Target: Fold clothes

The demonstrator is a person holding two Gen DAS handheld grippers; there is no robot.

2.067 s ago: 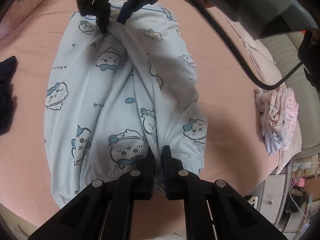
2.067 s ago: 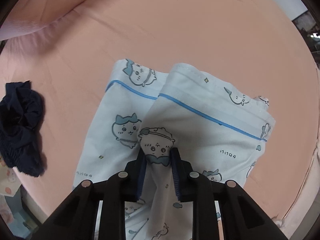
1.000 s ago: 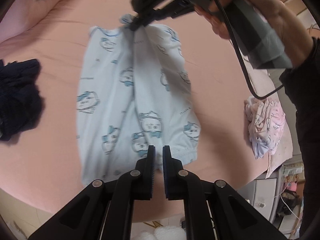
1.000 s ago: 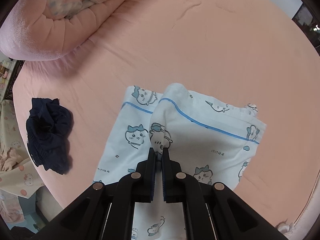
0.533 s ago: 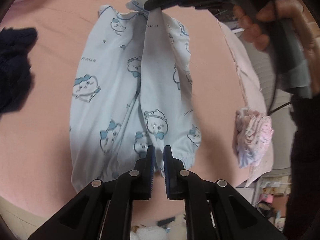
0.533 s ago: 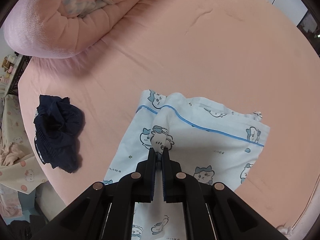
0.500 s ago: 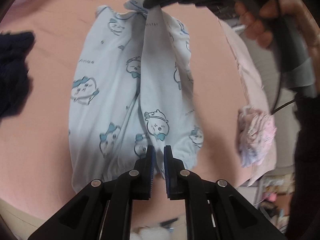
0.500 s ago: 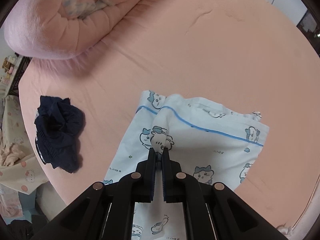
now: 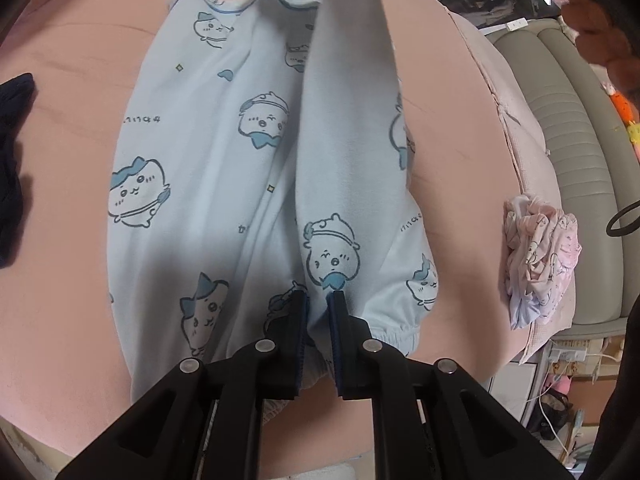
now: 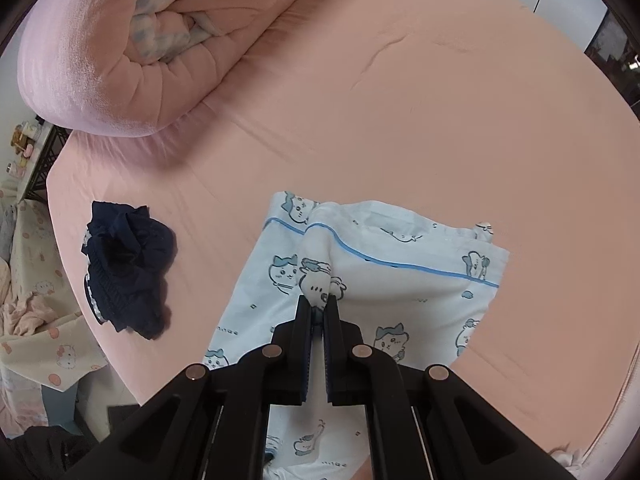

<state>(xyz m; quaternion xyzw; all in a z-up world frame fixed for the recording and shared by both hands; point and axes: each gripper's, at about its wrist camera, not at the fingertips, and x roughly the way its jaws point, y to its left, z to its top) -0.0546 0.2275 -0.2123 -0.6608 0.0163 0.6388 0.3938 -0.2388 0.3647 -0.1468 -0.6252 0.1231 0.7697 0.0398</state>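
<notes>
Light blue pajama pants [image 9: 208,168] with cartoon prints hang stretched over the pink bed [image 9: 72,60]. My left gripper [image 9: 318,300] is shut on the fabric near the elastic waistband. In the right wrist view my right gripper [image 10: 319,304] is shut on a pinch of the same pants [image 10: 400,264] near the blue-striped leg hems, lifting them. The right gripper itself is out of the left wrist view; only the raised fold of cloth shows at the top.
A dark navy garment [image 10: 124,268] lies on the bed to the left, also seen at the left edge of the left wrist view [image 9: 12,160]. A crumpled pink garment [image 9: 540,252] lies at the bed's right edge. A rolled pink duvet [image 10: 132,40] lies at the far side.
Both grippers have lifted higher and closer together, keeping hold of the pants. The right gripper has moved out of the left wrist view.
</notes>
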